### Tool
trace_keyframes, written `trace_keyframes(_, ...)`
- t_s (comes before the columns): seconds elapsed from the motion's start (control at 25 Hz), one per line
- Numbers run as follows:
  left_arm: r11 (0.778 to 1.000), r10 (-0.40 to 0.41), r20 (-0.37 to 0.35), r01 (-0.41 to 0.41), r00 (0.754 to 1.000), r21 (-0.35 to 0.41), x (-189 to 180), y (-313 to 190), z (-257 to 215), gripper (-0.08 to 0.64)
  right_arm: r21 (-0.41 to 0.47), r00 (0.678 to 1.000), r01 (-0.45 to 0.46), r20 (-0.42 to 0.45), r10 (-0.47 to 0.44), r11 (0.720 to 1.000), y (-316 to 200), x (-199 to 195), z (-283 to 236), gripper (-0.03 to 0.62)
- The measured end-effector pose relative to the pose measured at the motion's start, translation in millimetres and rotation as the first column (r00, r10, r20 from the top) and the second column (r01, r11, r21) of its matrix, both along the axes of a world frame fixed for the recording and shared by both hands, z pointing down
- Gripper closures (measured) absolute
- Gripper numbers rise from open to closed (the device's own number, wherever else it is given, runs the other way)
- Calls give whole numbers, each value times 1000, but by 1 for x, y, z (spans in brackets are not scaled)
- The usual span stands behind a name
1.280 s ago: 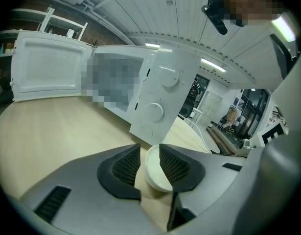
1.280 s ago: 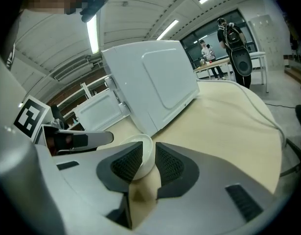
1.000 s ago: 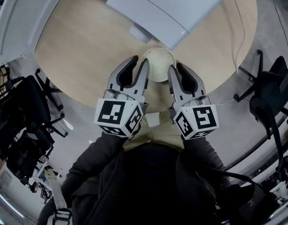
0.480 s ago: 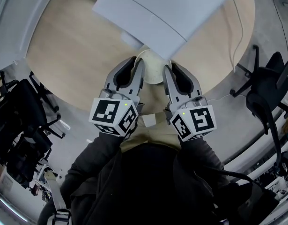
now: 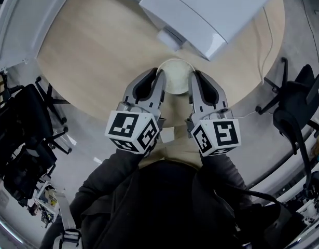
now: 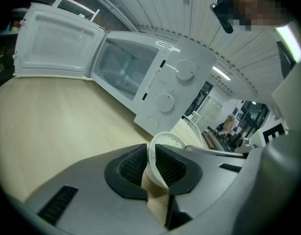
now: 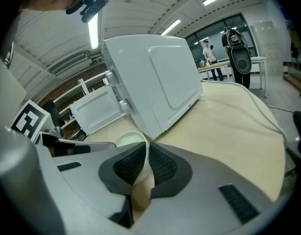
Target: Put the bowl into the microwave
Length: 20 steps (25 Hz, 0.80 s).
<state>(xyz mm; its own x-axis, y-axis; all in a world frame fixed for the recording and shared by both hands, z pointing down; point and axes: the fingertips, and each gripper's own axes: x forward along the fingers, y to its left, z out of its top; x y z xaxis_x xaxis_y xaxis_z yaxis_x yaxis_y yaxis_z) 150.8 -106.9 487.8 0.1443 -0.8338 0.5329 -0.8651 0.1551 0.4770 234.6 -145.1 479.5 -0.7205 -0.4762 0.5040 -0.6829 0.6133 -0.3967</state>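
A cream bowl (image 5: 176, 75) sits on the round wooden table (image 5: 97, 61), just in front of the white microwave (image 5: 211, 12). My left gripper (image 5: 160, 79) holds the bowl's left rim, and both pads (image 6: 133, 164) press on the thin wall (image 6: 157, 153). My right gripper (image 5: 192, 80) is at the right rim. Its jaws are closing, with the rim (image 7: 133, 141) pinched between the pads (image 7: 162, 164). The microwave's door (image 6: 52, 43) stands open, showing the cavity (image 6: 125, 68) beside the control panel (image 6: 174, 84).
The table's front edge (image 5: 169, 122) runs just under my grippers. Black office chairs stand on the floor at the left (image 5: 29, 134) and right (image 5: 296, 108). A white cable (image 5: 263, 45) trails over the table at the right of the microwave.
The head view swayed, so the microwave shifts in frame. Both grippers stay on either side of the bowl. The right gripper's fingers have drawn in against the rim.
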Motion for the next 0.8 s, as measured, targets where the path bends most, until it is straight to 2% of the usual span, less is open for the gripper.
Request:
trace_keyframes(0.16,999,-30,2,29,1000,14,-13,14,-8,499,20,1000,22,0,-22,1000,12,-14,-8,563)
trace_keyframes(0.56,979,-201,46,199,979,43,-88,86,-35,499,54,979,200,34,-202,978,70,-98,-31,563)
trace_keyframes(0.8,965,-254,73,247,965,87,-139,137,-57,499,85,967,244,56,-249,966,117,-151,-49,565)
